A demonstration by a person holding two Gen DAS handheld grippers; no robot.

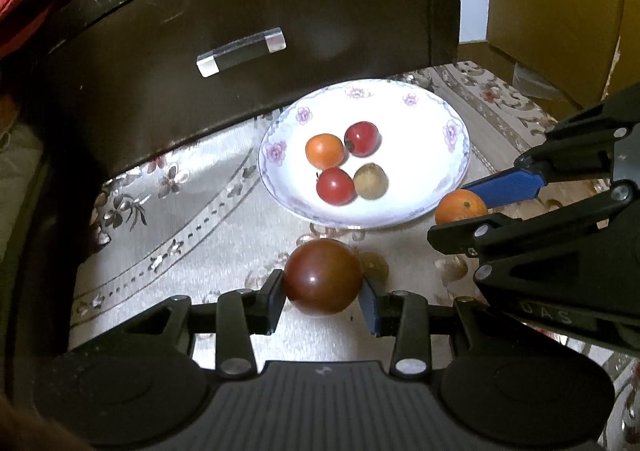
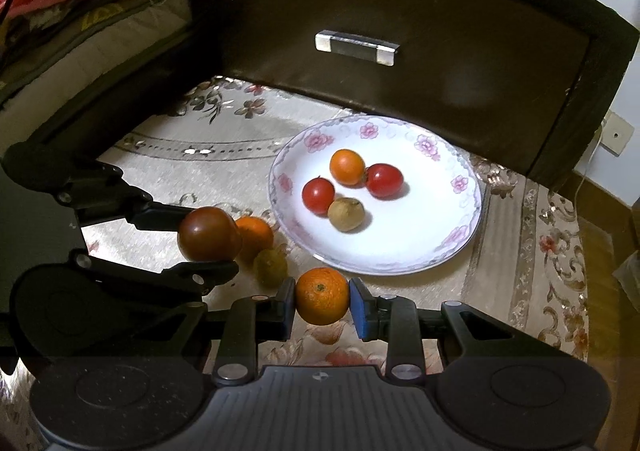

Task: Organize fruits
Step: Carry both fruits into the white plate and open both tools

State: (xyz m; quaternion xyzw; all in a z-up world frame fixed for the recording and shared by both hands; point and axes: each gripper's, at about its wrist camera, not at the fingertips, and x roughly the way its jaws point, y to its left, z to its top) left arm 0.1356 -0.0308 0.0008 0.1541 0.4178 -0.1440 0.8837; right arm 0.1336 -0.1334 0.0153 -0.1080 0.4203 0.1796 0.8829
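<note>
My left gripper (image 1: 322,287) is shut on a dark red-brown tomato (image 1: 322,277), held just above the patterned cloth in front of the plate. My right gripper (image 2: 322,301) is shut on a small orange (image 2: 322,295) near the plate's front rim. The white flowered plate (image 2: 400,267) holds an orange (image 2: 347,167), two red tomatoes (image 2: 318,195) and a brown kiwi-like fruit (image 2: 346,214). Another orange (image 2: 258,235) and a greenish-brown fruit (image 2: 271,267) lie on the cloth left of the plate. The two grippers sit side by side, the left gripper (image 2: 208,241) to the left.
A dark cabinet drawer front with a clear handle (image 2: 357,47) rises right behind the plate. Folded fabrics (image 2: 60,11) are stacked at the far left. A cardboard box (image 1: 560,11) stands at the right. The patterned cloth (image 2: 540,251) ends near the right edge.
</note>
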